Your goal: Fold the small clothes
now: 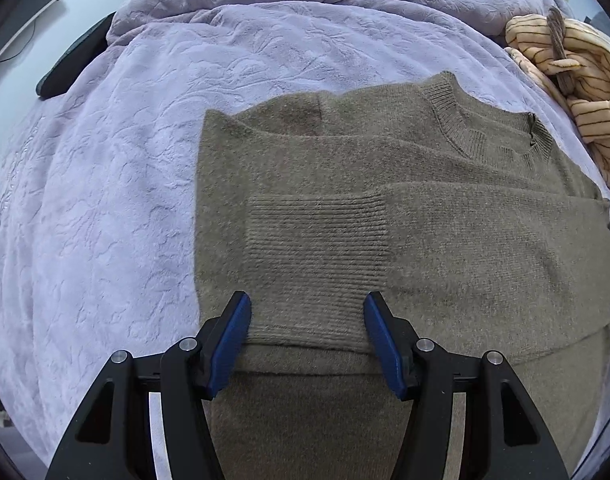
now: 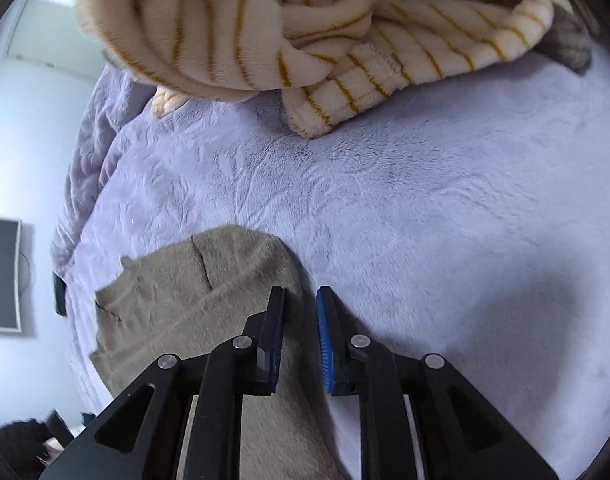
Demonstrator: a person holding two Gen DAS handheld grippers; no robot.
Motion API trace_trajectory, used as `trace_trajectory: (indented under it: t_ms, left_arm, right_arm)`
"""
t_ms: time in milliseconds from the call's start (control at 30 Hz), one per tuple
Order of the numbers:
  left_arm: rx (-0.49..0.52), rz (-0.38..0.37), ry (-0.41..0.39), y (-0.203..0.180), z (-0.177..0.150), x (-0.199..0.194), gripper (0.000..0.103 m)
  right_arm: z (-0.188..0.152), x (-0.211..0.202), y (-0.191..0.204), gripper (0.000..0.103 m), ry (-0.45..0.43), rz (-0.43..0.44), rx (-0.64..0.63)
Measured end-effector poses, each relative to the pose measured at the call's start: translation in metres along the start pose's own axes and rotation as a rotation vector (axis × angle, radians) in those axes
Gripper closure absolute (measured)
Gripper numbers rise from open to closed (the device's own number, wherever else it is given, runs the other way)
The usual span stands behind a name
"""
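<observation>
An olive-brown knitted sweater (image 1: 385, 184) lies flat on the lilac blanket, both sleeves folded across its body, collar at the far right. My left gripper (image 1: 307, 304) is open, its blue pads either side of the ribbed cuff (image 1: 317, 256) of the top sleeve, holding nothing. In the right wrist view the sweater's edge (image 2: 193, 292) lies at lower left. My right gripper (image 2: 301, 300) is open by a narrow gap at the sweater's right edge, just above the fabric and blanket, holding nothing.
The lilac embossed blanket (image 1: 117, 184) covers the bed. A cream garment with mustard stripes (image 1: 577, 92) lies crumpled at the far right, also large at the top of the right wrist view (image 2: 325, 28). A dark monitor (image 2: 1, 272) hangs on the wall.
</observation>
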State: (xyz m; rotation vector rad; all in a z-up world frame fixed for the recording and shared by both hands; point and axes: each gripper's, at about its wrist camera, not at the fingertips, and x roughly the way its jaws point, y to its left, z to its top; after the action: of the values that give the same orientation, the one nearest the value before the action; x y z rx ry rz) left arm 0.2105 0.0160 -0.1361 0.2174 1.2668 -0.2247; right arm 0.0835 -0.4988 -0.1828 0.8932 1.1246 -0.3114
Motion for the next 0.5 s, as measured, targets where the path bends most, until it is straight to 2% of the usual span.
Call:
trace_trajectory:
  t_ms: [133, 200, 267, 500]
  left_arm:
    - [-0.013, -0.013, 0.024, 0.002, -0.009, -0.009, 0.042]
    - [-0.01, -0.022, 0.043, 0.001, -0.017, -0.013, 0.042]
    - [0.003, -0.024, 0.058, -0.003, -0.025, -0.017, 0.042]
    - [0.03, -0.053, 0.084, -0.017, -0.055, -0.04, 0.042]
  right_arm:
    - [-0.024, -0.021, 0.009, 0.079, 0.032, -0.035, -0.089]
    - [-0.044, -0.031, 0.011, 0.07, 0.056, -0.041, -0.123]
    - [-0.062, -0.037, 0.011, 0.057, 0.078, -0.046, -0.139]
    - [-0.128, -0.059, 0.006, 0.054, 0.146, -0.042, -0.179]
